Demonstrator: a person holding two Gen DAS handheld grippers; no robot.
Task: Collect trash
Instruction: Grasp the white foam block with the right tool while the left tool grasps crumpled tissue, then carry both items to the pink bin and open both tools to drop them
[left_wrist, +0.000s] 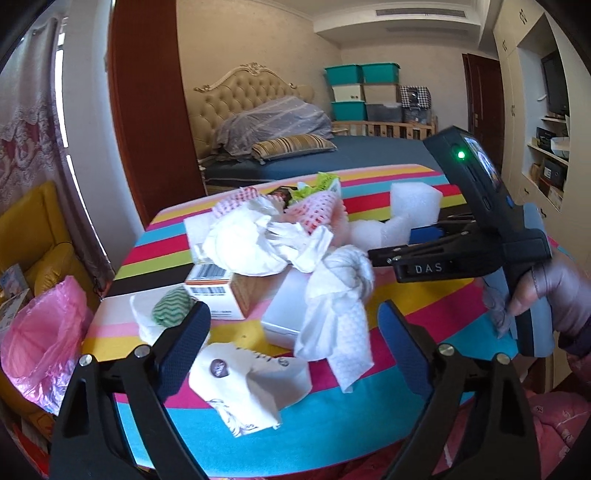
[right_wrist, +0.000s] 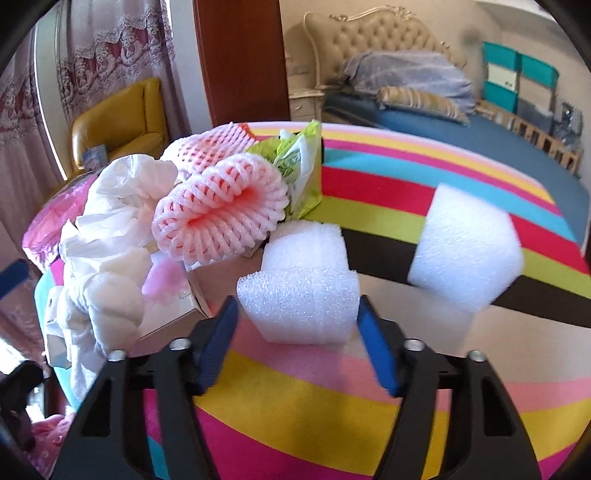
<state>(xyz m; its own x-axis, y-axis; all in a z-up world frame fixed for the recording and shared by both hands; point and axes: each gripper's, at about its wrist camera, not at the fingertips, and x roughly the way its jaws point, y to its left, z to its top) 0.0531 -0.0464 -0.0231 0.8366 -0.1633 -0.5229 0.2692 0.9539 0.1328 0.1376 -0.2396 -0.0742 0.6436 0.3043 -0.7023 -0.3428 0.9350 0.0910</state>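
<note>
Right gripper (right_wrist: 297, 334) jaws partly closed around a white foam block (right_wrist: 301, 284), pads at its sides, contact not certain; step looks like grasping it. Next: finish the squeeze, lift, carry to the pink bag (left_wrist: 40, 332) beside the counter (left_wrist: 332, 435). Left gripper (left_wrist: 295, 343) jaws wide, empty, over the tissue and box pile (left_wrist: 280, 266). Foam is soft and light, sitting mid-counter.

Striped tablecloth (right_wrist: 424, 184), bed (left_wrist: 369, 151), yellow armchair (right_wrist: 122, 118), teal bins (left_wrist: 360, 74).
</note>
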